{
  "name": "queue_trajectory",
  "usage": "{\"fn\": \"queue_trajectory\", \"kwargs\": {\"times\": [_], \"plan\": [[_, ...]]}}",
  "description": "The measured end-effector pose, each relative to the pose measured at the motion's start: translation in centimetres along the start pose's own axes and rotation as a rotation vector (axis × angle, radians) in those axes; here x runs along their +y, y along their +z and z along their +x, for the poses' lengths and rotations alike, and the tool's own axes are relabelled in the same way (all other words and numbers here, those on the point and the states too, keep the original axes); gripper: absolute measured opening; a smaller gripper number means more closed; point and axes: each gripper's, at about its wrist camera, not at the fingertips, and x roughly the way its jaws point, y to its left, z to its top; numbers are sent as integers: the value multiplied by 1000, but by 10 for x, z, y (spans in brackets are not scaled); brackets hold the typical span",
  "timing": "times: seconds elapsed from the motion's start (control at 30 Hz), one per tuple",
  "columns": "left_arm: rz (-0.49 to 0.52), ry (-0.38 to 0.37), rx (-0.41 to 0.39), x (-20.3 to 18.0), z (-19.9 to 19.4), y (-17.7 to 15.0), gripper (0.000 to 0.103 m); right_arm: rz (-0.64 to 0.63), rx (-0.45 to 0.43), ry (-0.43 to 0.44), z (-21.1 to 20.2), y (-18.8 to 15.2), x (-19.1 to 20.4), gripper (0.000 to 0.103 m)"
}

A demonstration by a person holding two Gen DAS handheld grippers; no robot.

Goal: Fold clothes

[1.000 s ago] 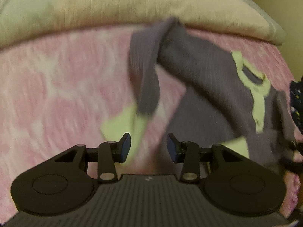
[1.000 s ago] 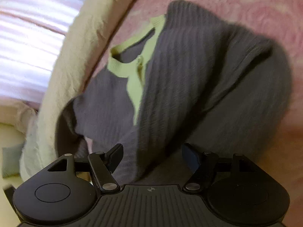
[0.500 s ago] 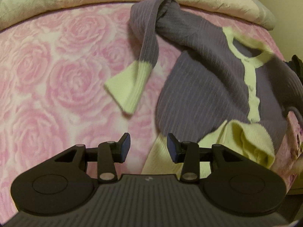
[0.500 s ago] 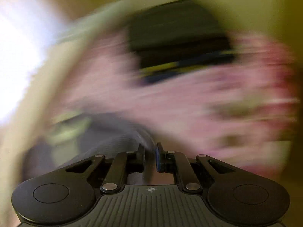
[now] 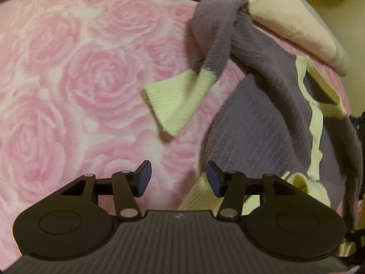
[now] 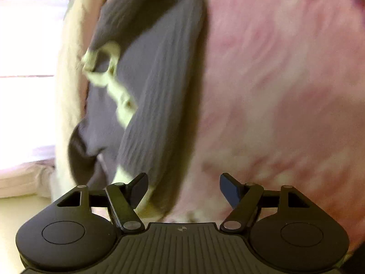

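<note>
A purple knit cardigan (image 5: 257, 125) with pale yellow trim lies crumpled on the pink rose-print bedspread (image 5: 68, 91). One sleeve with a yellow cuff (image 5: 175, 100) is twisted and points left. The yellow hem (image 5: 200, 198) lies just under my left gripper (image 5: 179, 179), which is open and empty above the cardigan's lower left corner. In the blurred right wrist view the cardigan (image 6: 148, 80) runs up the left half. My right gripper (image 6: 183, 189) is open and empty over its near end.
A cream pillow or quilt (image 5: 285, 16) borders the far edge of the bed, also in the right wrist view (image 6: 68, 91). A bright window (image 6: 25, 45) is at the left. A dark object (image 5: 359, 125) sits at the right edge.
My right gripper was shut half a second ago and is now open, swung back over the cardigan. My left gripper moved closer to the bedspread and hem, staying open.
</note>
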Motion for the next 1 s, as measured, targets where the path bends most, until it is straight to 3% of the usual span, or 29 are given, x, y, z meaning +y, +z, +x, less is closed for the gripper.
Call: {"fn": "queue_trajectory", "kwargs": {"times": [0.1,0.17,0.2,0.23,0.3,0.37,0.47,0.53,0.6,0.63,0.67,0.7,0.77,0.8,0.83,0.87,1.0], "plan": [[0,-85,81,4,14,-6,48,57,3,40,33,-12,3,73],[68,-125,95,-2,18,-12,41,105,-1,70,54,-19,2,73],[102,-146,103,-5,19,-14,31,133,-10,91,60,-21,-1,66],[125,-173,122,-6,20,-16,10,151,-14,120,64,-23,-3,30],[123,-209,146,-3,14,-17,2,147,-30,144,61,-25,-1,20],[115,-253,151,1,1,-18,2,62,-56,121,45,-26,10,16],[51,-439,117,17,-53,-28,2,-87,-98,113,1,-33,28,8],[-3,-496,75,36,-88,-40,2,-170,-115,132,-39,-42,34,3],[-57,-409,90,59,-98,-57,0,-205,-150,2,-70,-51,24,3],[-63,-337,110,68,-96,-65,0,-212,-164,-99,-78,-55,15,3],[-19,-218,134,74,-91,-74,0,-215,-171,-210,-82,-60,3,3],[20,-138,154,76,-85,-81,0,-196,-179,-270,-82,-64,-6,3],[68,-93,174,78,-77,-93,1,-160,-178,-286,-71,-72,-12,29],[69,-101,162,79,-77,-96,4,-146,-176,-289,-64,-76,-14,75],[71,-119,144,75,-76,-96,16,-150,-201,-288,-59,-81,-13,87],[78,-142,126,67,-72,-94,32,-171,-242,-278,-58,-85,-14,86],[171,-198,61,36,-52,-85,39,-208,-278,-278,-49,-79,-27,86]]}}
